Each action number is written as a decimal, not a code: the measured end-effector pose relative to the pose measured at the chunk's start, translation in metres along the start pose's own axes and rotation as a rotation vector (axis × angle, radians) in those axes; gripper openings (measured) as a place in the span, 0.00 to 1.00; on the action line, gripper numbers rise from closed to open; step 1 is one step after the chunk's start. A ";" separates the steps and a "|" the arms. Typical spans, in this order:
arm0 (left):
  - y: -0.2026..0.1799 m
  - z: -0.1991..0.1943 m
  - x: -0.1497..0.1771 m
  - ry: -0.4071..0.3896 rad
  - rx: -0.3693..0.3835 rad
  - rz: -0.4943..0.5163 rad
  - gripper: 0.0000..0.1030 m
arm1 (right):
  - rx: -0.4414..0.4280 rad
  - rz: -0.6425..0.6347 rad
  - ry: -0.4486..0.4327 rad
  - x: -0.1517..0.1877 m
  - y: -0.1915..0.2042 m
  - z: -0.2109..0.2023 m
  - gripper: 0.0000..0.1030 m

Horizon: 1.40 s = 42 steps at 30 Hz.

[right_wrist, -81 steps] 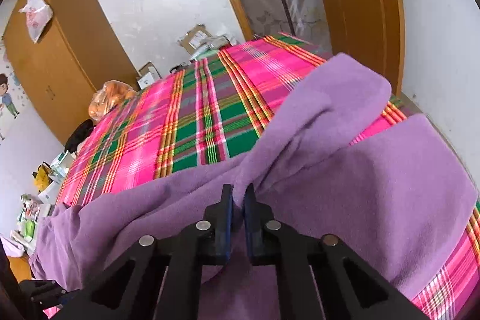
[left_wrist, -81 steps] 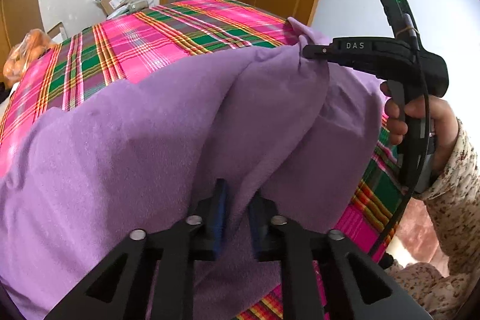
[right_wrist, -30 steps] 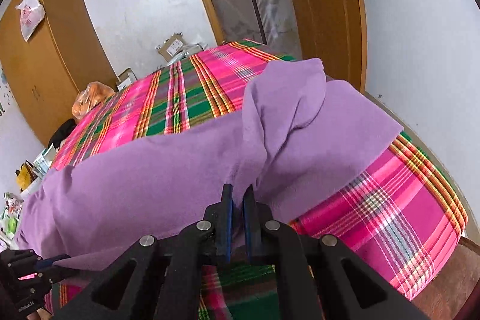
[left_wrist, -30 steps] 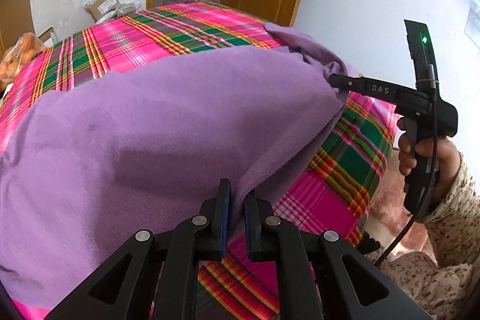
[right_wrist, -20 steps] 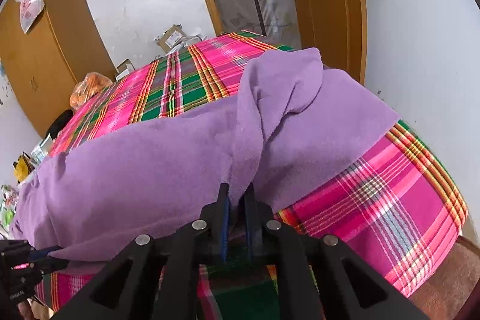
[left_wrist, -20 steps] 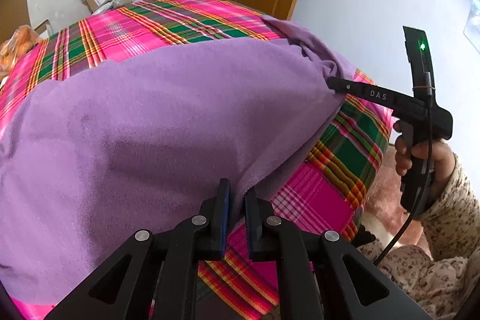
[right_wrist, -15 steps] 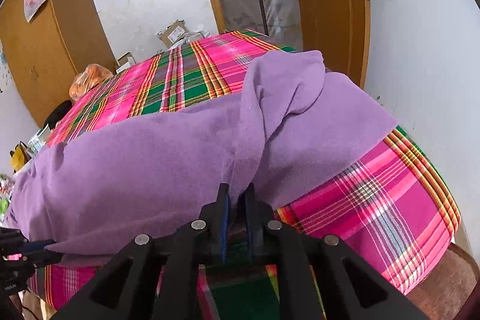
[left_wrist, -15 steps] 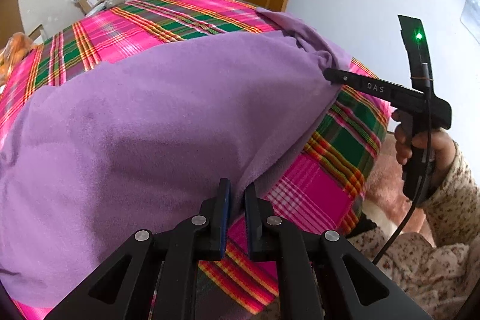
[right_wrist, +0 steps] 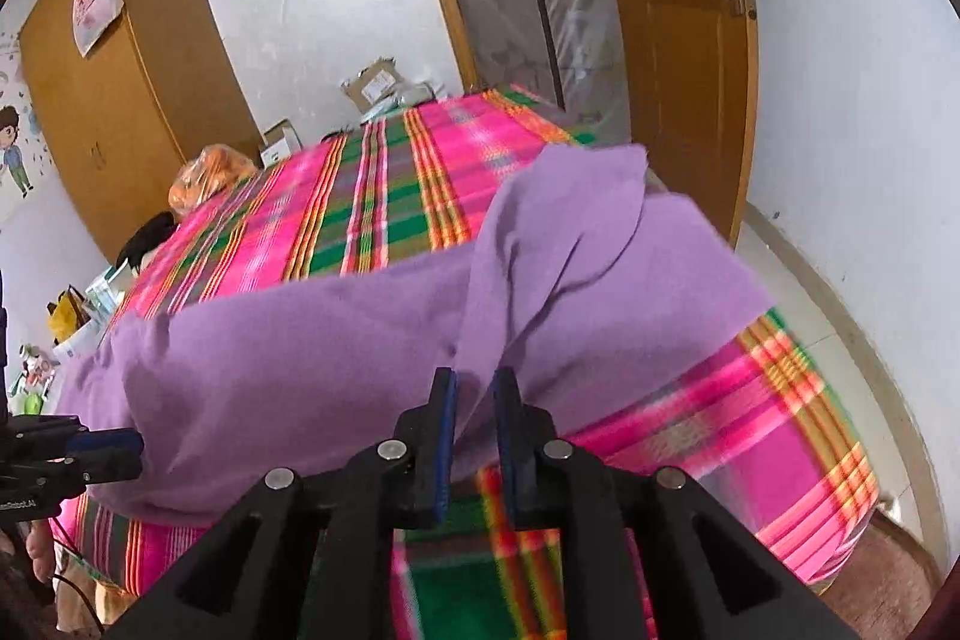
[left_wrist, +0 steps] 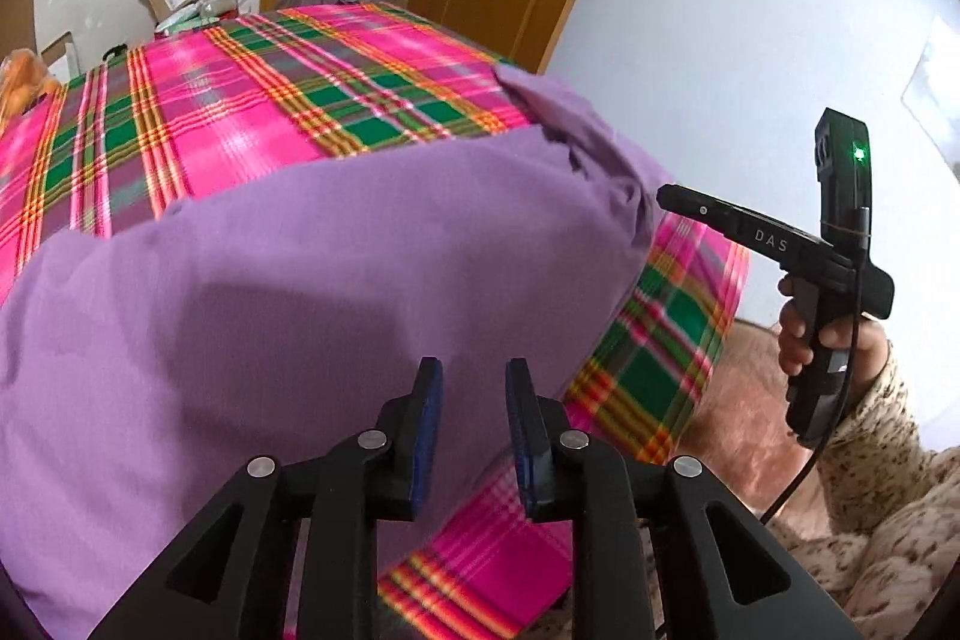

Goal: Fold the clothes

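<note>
The purple garment (left_wrist: 312,280) is spread flat across the near part of the bed (left_wrist: 240,100), on the pink and green plaid cover, with its near edge laid close to the bed's near edge. At the right end of the garment a folded flap (right_wrist: 570,208) is seen lying over the main layer. The left gripper (left_wrist: 471,400) is held just above the garment's near edge with its jaws parted and nothing between them. The right gripper (right_wrist: 474,406) is likewise seen released, its jaws apart at the garment's near right edge, the cloth lying behind them. Beyond the bed, a wooden door (right_wrist: 672,40) and a wardrobe (right_wrist: 120,100) are seen against the white walls.
</note>
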<state>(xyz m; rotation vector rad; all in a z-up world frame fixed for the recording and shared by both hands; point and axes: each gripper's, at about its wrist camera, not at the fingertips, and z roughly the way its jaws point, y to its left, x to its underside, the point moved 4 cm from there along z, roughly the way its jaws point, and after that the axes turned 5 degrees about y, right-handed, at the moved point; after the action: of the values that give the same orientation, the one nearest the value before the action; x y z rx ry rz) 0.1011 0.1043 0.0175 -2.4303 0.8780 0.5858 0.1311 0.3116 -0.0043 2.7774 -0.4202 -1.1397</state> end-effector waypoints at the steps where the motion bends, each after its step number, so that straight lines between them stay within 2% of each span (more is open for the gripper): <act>1: 0.001 0.002 -0.003 0.002 0.007 -0.009 0.22 | 0.009 -0.003 -0.010 -0.007 -0.001 0.000 0.12; 4: 0.007 0.010 -0.012 0.019 0.012 -0.044 0.23 | 0.017 -0.021 -0.019 -0.026 0.001 0.008 0.17; 6: 0.011 0.015 -0.017 0.027 0.010 -0.061 0.23 | 0.017 -0.036 -0.019 -0.039 0.005 0.015 0.26; 9: 0.016 0.021 -0.022 0.033 -0.011 -0.062 0.23 | 0.019 -0.061 -0.019 -0.057 0.010 0.027 0.29; 12: 0.021 0.024 -0.023 0.042 -0.027 -0.064 0.23 | 0.035 -0.109 0.011 -0.065 0.018 0.045 0.31; 21: 0.030 0.036 -0.030 0.066 -0.024 -0.100 0.23 | 0.092 -0.098 0.108 -0.077 0.014 0.082 0.31; 22: 0.030 0.037 -0.031 0.066 -0.025 -0.104 0.23 | 0.098 -0.097 0.119 -0.078 0.013 0.086 0.30; 23: 0.030 0.037 -0.032 0.066 -0.023 -0.107 0.23 | 0.104 -0.095 0.129 -0.079 0.012 0.090 0.24; 24: 0.031 0.038 -0.034 0.066 -0.023 -0.110 0.23 | 0.106 -0.090 0.133 -0.081 0.011 0.092 0.14; 25: 0.031 0.039 -0.035 0.066 -0.025 -0.113 0.23 | 0.105 -0.080 0.133 -0.081 0.008 0.092 0.10; 28: 0.030 0.041 -0.038 0.065 -0.026 -0.119 0.23 | 0.095 -0.040 0.099 -0.081 -0.003 0.081 0.05; 36: 0.022 0.049 -0.041 0.078 -0.001 -0.126 0.23 | 0.081 0.077 0.007 -0.074 -0.034 0.050 0.04; 42: 0.015 0.052 -0.041 0.087 0.001 -0.116 0.23 | 0.081 0.144 -0.015 -0.056 -0.057 0.035 0.03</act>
<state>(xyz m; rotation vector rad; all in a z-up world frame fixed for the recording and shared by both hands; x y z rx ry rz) 0.0506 0.1433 -0.0056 -2.5021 0.7643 0.4396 0.0799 0.3826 -0.0033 2.7553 -0.6703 -1.1352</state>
